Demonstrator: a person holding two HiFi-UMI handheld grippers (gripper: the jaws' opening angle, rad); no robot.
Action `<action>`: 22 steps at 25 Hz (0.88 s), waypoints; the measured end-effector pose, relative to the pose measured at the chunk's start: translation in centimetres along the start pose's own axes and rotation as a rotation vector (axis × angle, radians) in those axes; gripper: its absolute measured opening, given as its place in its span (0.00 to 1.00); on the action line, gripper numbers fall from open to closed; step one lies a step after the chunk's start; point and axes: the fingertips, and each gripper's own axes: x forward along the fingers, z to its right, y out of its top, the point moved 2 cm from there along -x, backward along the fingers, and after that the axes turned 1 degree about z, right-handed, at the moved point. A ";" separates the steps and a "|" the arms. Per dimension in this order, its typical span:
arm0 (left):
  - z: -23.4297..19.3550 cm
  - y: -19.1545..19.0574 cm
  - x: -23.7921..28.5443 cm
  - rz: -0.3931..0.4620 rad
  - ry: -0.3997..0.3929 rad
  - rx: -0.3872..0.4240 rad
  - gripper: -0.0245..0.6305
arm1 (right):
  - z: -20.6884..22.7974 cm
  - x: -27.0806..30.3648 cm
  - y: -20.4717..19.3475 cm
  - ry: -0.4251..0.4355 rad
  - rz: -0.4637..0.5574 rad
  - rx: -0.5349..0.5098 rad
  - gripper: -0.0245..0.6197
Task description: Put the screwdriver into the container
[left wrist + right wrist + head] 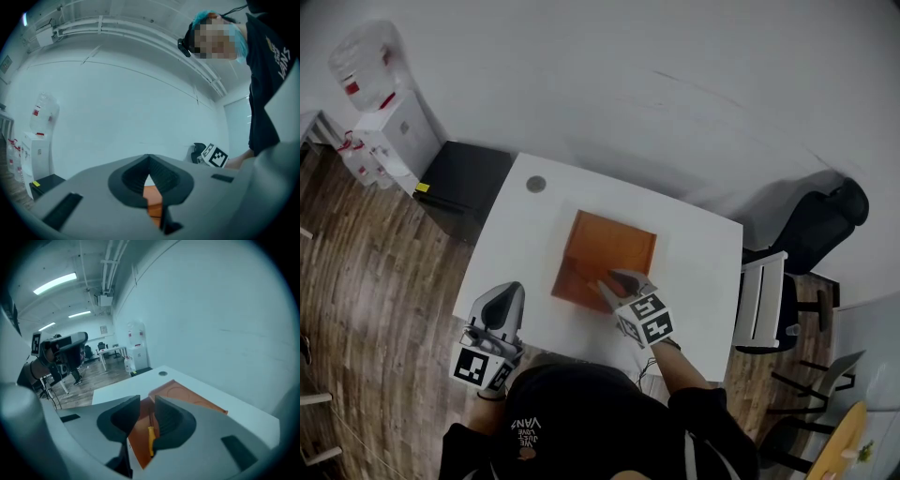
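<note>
The screwdriver (150, 441) lies inside the orange container (197, 399), flat on its floor near the left wall as the right gripper view shows it, with the yellow handle toward me and the shaft running away from me. In the head view I cannot make the screwdriver out; my right gripper (619, 281) covers that part of the container (609, 248). The jaws of my right gripper (146, 399) stand apart with a clear gap between the pads; nothing is clamped, and the screwdriver shows through that gap, lower down and free of both pads. This gripper hangs over the near edge of the container and points downward into it. My left gripper (508, 292) is over the near left corner of the table (703, 272), beside the container and clear of it, pointing level. In the left gripper view the jaws of the left gripper (149, 159) are clenched, tips meeting, with nothing between them; a strip of the orange container shows below the tips. The container sits near the middle of the white table. A round grey disc (536, 185) is set in the table's far left corner. Beyond that corner stand a black cabinet (464, 178) and a water dispenser (389, 131) on a wooden floor (366, 281); a black chair (816, 220) stands to the right of the table
</note>
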 end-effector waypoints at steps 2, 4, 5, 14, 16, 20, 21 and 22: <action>0.1 0.0 0.0 -0.006 -0.001 0.002 0.06 | -0.2 -1.2 1.5 -0.005 0.062 0.008 0.17; 0.3 0.1 0.1 -0.011 0.000 0.000 0.06 | -0.3 -2.4 2.9 -0.010 0.125 0.025 0.14; 0.4 0.4 0.2 0.000 -0.002 -0.004 0.06 | -0.3 -3.1 3.6 -0.013 0.154 0.031 0.12; 1.0 0.4 -0.2 -0.016 -0.011 0.034 0.06 | -1.2 -8.4 7.9 -0.021 0.362 0.056 0.08; 1.2 0.5 -0.3 -0.009 -0.012 0.036 0.06 | -1.4 -9.5 8.5 -0.014 0.401 0.074 0.07; 1.8 1.5 -0.2 0.017 -0.022 0.014 0.06 | -1.8 -11.3 9.6 -0.001 0.479 0.076 0.06; 1.9 1.6 -0.2 0.023 -0.024 0.017 0.06 | -1.9 -11.7 9.7 0.003 0.497 0.070 0.06; 2.0 1.5 -0.2 0.023 -0.025 0.021 0.06 | -2.0 -12.0 9.8 0.004 0.513 0.064 0.06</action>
